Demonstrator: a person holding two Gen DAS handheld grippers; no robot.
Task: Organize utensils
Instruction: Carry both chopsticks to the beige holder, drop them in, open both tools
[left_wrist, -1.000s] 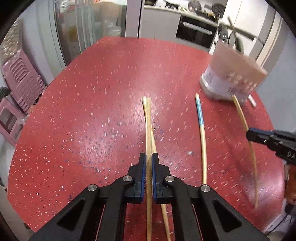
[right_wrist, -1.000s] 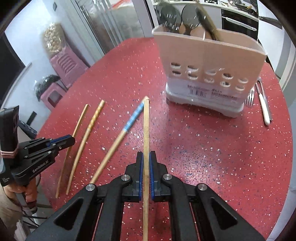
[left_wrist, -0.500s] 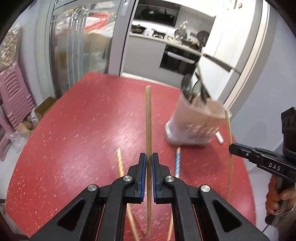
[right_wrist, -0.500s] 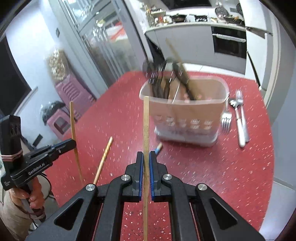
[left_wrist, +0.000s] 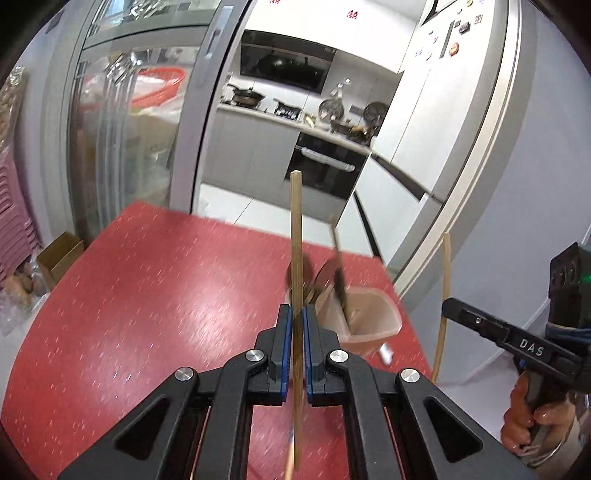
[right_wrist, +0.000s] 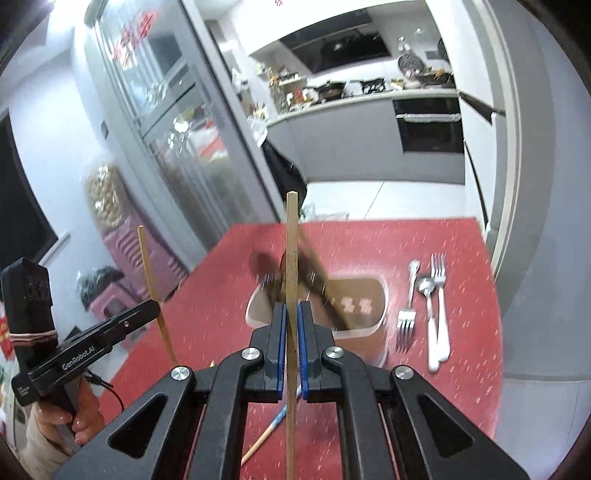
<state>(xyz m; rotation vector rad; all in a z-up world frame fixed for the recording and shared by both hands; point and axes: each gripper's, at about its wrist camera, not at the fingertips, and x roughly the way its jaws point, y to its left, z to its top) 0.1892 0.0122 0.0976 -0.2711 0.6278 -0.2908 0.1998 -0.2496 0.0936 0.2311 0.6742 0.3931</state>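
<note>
Chopsticks (left_wrist: 295, 236) (right_wrist: 291, 236) | one per claw (both clamped) | above red table (left_wrist: 147, 295)

black hand-held gripper (left_wrist: 298, 325), blue pads (left_wrist: 283, 350)

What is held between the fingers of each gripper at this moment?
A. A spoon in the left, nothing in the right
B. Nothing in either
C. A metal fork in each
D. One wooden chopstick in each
D: the left gripper is closed on a wooden chopstick, and the right gripper is closed on another chopstick; the forks lie on the red table.
</note>
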